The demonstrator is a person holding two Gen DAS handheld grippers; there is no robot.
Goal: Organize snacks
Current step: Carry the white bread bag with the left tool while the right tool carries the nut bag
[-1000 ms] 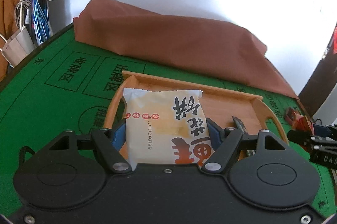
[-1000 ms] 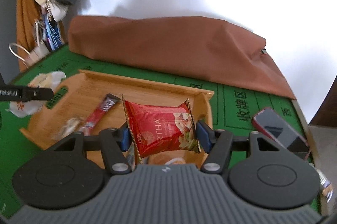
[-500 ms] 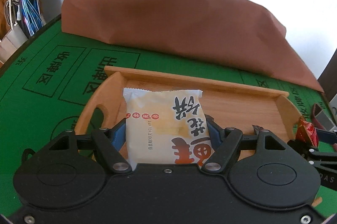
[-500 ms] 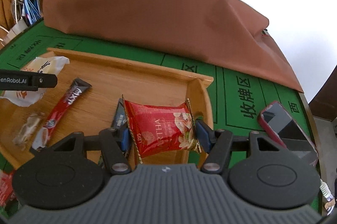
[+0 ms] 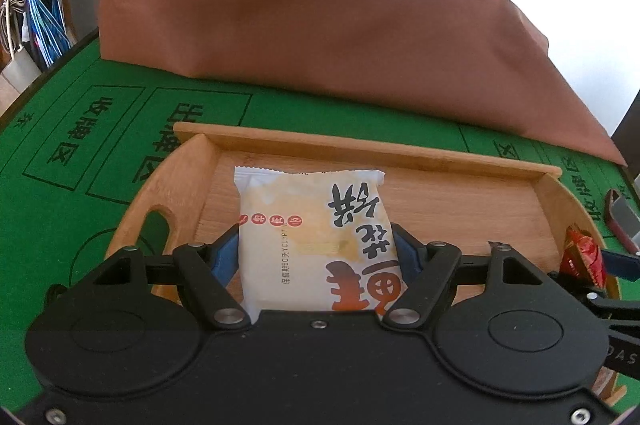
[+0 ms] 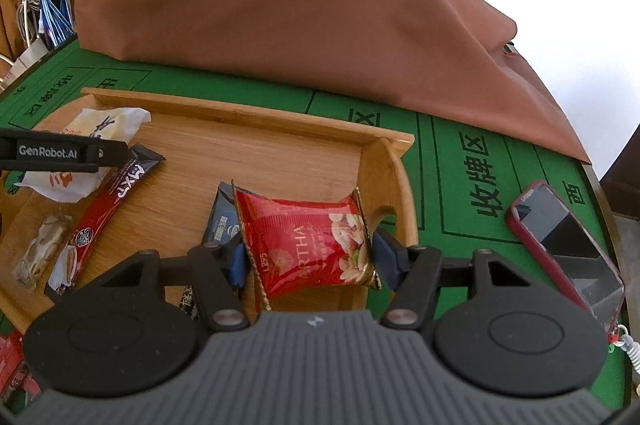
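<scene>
Left gripper point(image 5: 316, 245) pinching a white packet point(image 5: 316, 225) by its two sides, above the tray point(image 5: 360, 149) floor toward its nine o'clock end. Bare wood open from the packet out to three o'clock. Low rim along twelve o'clock, taller curved ends with handle cut-outs at nine and three. At three o'clock in the left view, a red packet edge beside the tray's end wall.

Right gripper point(image 6: 306, 253) clamped on the red packet point(image 6: 308, 241), blue pads against both sides, over the tray's three o'clock end, just inside the curved wall. Under it, partly hidden, a dark sachet point(image 6: 220, 221) on the wood. In the tray toward nine o'clock: a red stick sachet point(image 6: 108, 201) lying aslant, a pale wrapped candy point(image 6: 38, 249) beside it. Middle of the floor bare.

Green mat point(image 6: 452, 185) around the tray; brown cloth point(image 6: 304, 29) bulking at twelve o'clock, near the far rim. Phone point(image 6: 560, 229) at three o'clock on the mat, well apart from the tray.
</scene>
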